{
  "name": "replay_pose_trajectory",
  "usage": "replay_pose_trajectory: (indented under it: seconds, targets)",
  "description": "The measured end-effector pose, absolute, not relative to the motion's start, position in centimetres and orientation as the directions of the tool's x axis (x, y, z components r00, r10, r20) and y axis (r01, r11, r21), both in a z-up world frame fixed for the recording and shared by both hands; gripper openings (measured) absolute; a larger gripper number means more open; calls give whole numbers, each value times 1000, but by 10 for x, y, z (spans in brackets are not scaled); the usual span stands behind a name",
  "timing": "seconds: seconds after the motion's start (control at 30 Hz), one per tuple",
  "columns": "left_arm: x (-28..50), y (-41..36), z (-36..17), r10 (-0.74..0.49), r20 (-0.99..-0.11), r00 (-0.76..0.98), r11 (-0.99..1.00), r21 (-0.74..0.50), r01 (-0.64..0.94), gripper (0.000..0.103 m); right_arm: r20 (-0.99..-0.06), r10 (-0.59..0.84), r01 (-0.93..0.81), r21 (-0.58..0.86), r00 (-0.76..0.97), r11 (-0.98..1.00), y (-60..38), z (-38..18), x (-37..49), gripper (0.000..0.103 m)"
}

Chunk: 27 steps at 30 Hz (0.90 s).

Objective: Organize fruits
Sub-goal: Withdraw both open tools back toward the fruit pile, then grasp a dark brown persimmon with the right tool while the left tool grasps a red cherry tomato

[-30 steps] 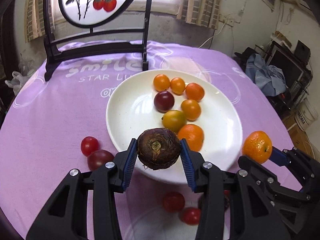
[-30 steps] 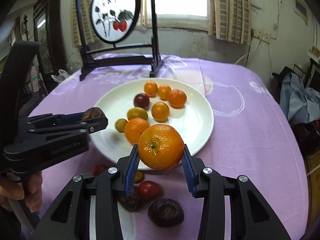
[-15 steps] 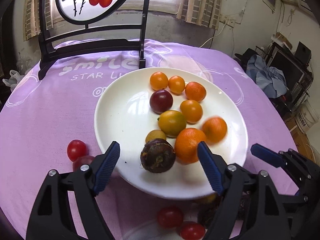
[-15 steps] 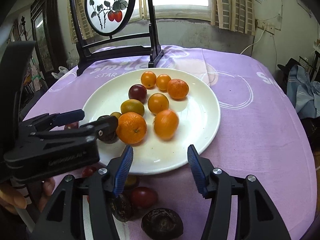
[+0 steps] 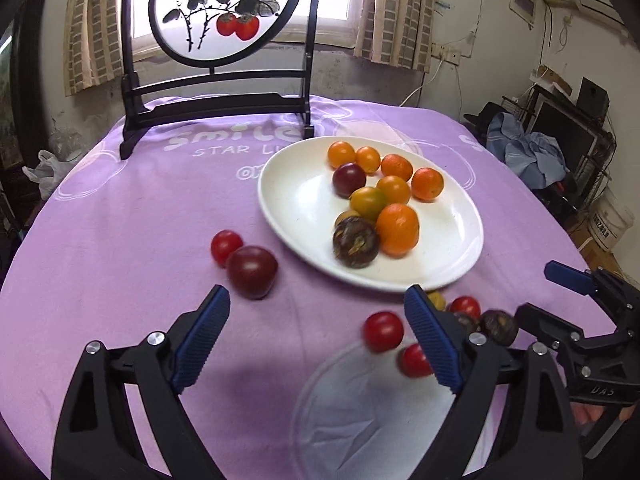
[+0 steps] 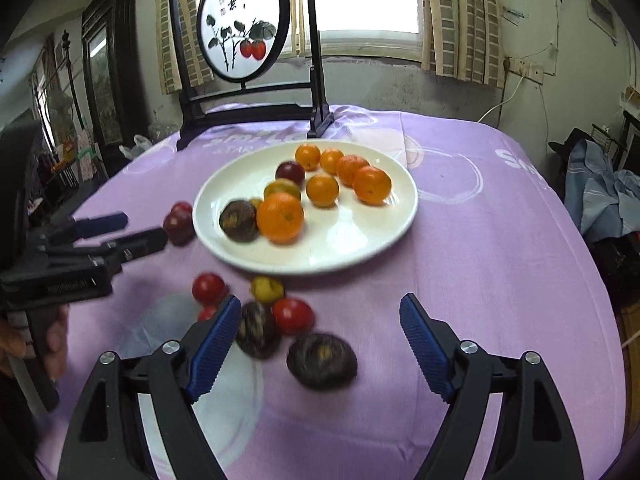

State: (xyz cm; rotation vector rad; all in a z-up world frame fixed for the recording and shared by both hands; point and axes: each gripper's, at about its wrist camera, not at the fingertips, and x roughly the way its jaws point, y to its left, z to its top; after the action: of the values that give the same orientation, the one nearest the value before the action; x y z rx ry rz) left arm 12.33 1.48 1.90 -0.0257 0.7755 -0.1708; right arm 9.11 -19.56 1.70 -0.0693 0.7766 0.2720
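Roughly halfway, by my read. The purple tablecloth [image 5: 120, 240] is carrying everything. The white plate [image 5: 296, 208] is sitting past center toward 1 o'clock in the left wrist view and is holding about nine fruits: oranges [image 5: 398, 229] and small orange ones bunched from its middle to its far edge, a dark plum [image 5: 349, 179] at its 11 o'clock, and a brown round fruit [image 5: 355, 242] at its near edge, touching the biggest orange.

Still lying on the cloth: a dark red plum [image 5: 252, 271] and a red tomato [image 5: 226, 243], touching, off the plate's 8 o'clock; then a loose cluster at its 6 o'clock, with red tomatoes [image 6: 208, 288], a small yellow fruit [image 6: 267, 289] and two dark brown fruits [image 6: 322, 360]. About eight left; count is rough, motion blur.

Left gripper [image 5: 316, 338] is hanging wide open and empty, aiming between the plum pair and the cluster. Right gripper [image 6: 320, 344] is also wide open and empty, nearest brown fruit sitting between its fingers, untouched.

Writing: cloth is showing "smile", "STAR L…" cut off by the plate. Right gripper body is showing "DAS". The round painted screen [image 6: 243, 32] at 12 o'clock is carrying Chinese characters, not readable.
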Motion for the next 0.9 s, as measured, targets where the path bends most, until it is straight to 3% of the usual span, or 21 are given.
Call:
replay_pose_trajectory:
  seconds: [0.27, 0.43, 0.6, 0.8, 0.83, 0.87, 0.9]
  targets:
    - [107, 33, -3, -185, -730, 658, 982, -154, 105, 89, -756, 173, -232, 28, 632, 972, -203, -4, 67, 82]
    - [104, 31, -12, -167, -730, 663, 986, -118, 118, 89, -802, 132, -203, 13, 583, 979, -200, -18, 71, 81]
    - [105, 30, -16, -172, -737, 654, 985, -117, 127, 89, -847, 105, -228, -19, 521, 974, -190, -28, 80, 60]
    - [106, 26, -18, -178, -739, 650, 983, -111, 143, 89, -853, 63, -245, -77, 518, 966, -176, -30, 99, 60]
    - [106, 25, -18, -176, -741, 648, 984, -108, 145, 89, -851, 62, -245, -80, 522, 966, -173, -30, 101, 57]
    - [105, 24, -19, -179, -744, 644, 983, -107, 149, 89, -849, 69, -249, -76, 524, 966, -172, -30, 103, 47]
    - [105, 23, -19, -183, -745, 641, 982, -108, 155, 89, -844, 65, -242, -79, 533, 967, -171, -29, 103, 47]
